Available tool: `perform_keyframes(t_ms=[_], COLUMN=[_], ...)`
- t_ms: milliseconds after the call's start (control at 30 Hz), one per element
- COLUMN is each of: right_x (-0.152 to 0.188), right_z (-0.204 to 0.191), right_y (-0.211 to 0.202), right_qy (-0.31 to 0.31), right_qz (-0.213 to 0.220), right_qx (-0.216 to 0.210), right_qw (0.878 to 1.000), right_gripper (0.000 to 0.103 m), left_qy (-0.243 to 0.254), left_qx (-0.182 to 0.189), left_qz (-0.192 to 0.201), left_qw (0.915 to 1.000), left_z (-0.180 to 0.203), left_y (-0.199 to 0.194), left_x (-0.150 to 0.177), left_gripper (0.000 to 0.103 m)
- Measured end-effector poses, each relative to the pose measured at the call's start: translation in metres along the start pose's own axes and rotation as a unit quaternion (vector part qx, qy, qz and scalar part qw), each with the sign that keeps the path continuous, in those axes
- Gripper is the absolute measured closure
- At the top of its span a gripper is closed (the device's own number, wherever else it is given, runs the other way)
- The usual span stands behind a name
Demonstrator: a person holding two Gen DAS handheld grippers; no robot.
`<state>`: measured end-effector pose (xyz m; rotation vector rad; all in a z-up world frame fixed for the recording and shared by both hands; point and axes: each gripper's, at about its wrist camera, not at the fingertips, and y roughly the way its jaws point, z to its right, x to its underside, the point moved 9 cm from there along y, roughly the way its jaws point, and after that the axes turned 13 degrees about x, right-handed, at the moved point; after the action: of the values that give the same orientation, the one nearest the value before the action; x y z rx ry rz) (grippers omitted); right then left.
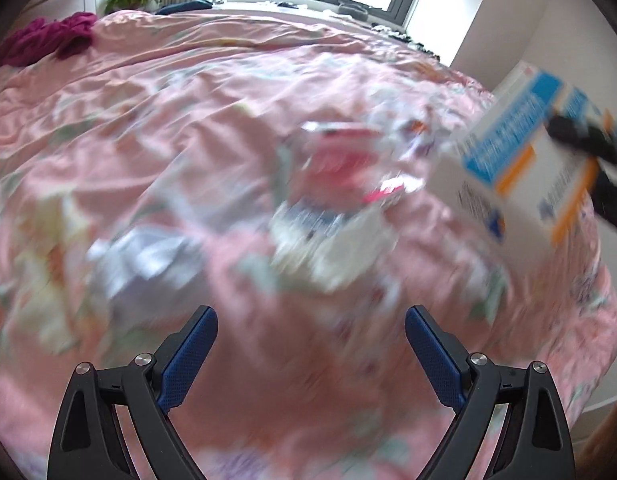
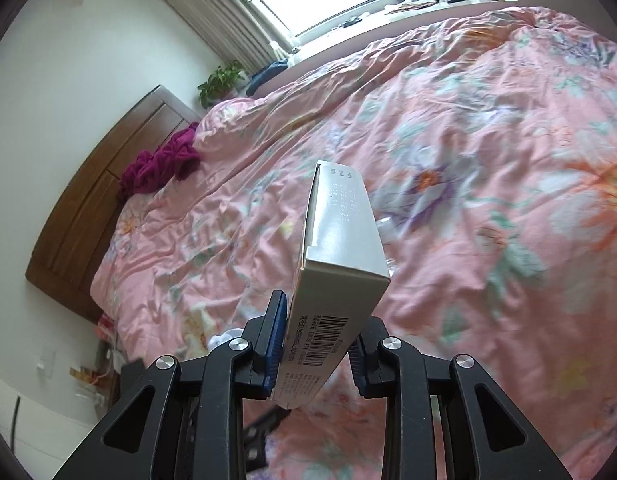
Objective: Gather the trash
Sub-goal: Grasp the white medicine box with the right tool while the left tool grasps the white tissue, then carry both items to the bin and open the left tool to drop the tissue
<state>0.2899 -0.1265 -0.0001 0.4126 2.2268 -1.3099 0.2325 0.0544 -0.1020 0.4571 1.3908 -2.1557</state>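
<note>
Right gripper (image 2: 317, 344) clamps box (image 2: 340, 248) above littered quilt (image 2: 488, 160).

White carton (image 2: 340, 264) with blue and orange print and a barcode on its narrow side: held off the bed, clamped at its near end in the right claw (image 2: 318, 344). Remaining trash (image 1: 336, 200), blurred wrappers and paper, lies clustered on the pink floral bed cover (image 1: 188, 100).

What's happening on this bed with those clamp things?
A person is picking up trash off a pink floral bedspread with two handheld tools. The right tool is clamped on a white cardboard box, held above the bed. The left tool is open and empty, above a blurred pile of wrappers on the bedspread.
</note>
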Motion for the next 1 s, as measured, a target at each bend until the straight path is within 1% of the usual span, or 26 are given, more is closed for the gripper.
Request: perform_keyframes(t_ms=[67, 133, 167, 200, 233, 267, 333, 400, 500, 600, 667, 833, 933, 1000], right_x=[-0.001, -0.001, -0.001, -0.001, 0.000, 0.001, 0.002, 0.003, 0.006, 0.008, 0.011, 0.019, 0.028, 0.036], right_z=[0.008, 0.015, 0.018, 0.020, 0.022, 0.024, 0.026, 0.026, 0.023, 0.019, 0.016, 0.001, -0.017, -0.033], right_y=[-0.005, -0.009, -0.011, -0.012, -0.012, -0.012, -0.010, -0.009, -0.007, -0.009, -0.011, -0.012, -0.012, -0.013], right_qy=[0.006, 0.011, 0.013, 0.013, 0.013, 0.014, 0.018, 0.017, 0.019, 0.018, 0.015, 0.006, -0.003, -0.014], right_qz=[0.002, 0.002, 0.003, 0.004, 0.004, 0.003, -0.001, -0.003, -0.006, -0.006, -0.006, -0.012, -0.020, -0.025], right_qx=[0.001, -0.001, -0.003, -0.003, -0.003, -0.005, -0.012, -0.015, -0.023, -0.029, -0.032, -0.046, -0.064, -0.077], right_qw=[1.000, 1.000, 1.000, 1.000, 1.000, 1.000, 1.000, 1.000, 1.000, 0.999, 0.999, 0.999, 0.998, 0.997], right_gripper=[0.074, 0.074, 0.074, 0.074, 0.074, 0.074, 0.074, 0.074, 0.074, 0.074, 0.074, 0.074, 0.074, 0.074], left_qy=[0.003, 0.001, -0.006, -0.015, -0.021, -0.026, -0.035, -0.039, -0.029, -0.027, -0.032, -0.045, -0.056, -0.057], left_qx=[0.004, 0.002, 0.006, 0.012, 0.014, 0.012, 0.010, 0.010, 0.007, 0.017, 0.033, 0.060, 0.063, 0.047], left_qz=[0.000, -0.016, -0.023, -0.028, -0.030, -0.030, -0.023, -0.018, -0.016, -0.008, -0.003, 0.021, 0.038, 0.052], left_qw=[1.0000, 0.9999, 0.9997, 0.9994, 0.9992, 0.9991, 0.9991, 0.9990, 0.9994, 0.9995, 0.9990, 0.9969, 0.9957, 0.9959], left_z=[0.004, 0.002, 0.001, -0.001, -0.003, -0.006, -0.010, -0.014, -0.013, -0.009, -0.006, -0.003, -0.009, -0.017], left_y=[0.012, 0.029, 0.036, 0.043, 0.046, 0.048, 0.045, 0.041, 0.037, 0.031, 0.024, -0.014, -0.043, -0.066], left_x=[-0.011, -0.017, -0.017, -0.017, -0.016, -0.016, -0.015, -0.016, -0.012, -0.010, -0.006, 0.011, 0.023, 0.032], left_gripper=[0.008, 0.008, 0.009, 0.016, 0.029, 0.036, 0.061, 0.076, 0.086, 0.088, 0.088, 0.088, 0.088, 0.088])
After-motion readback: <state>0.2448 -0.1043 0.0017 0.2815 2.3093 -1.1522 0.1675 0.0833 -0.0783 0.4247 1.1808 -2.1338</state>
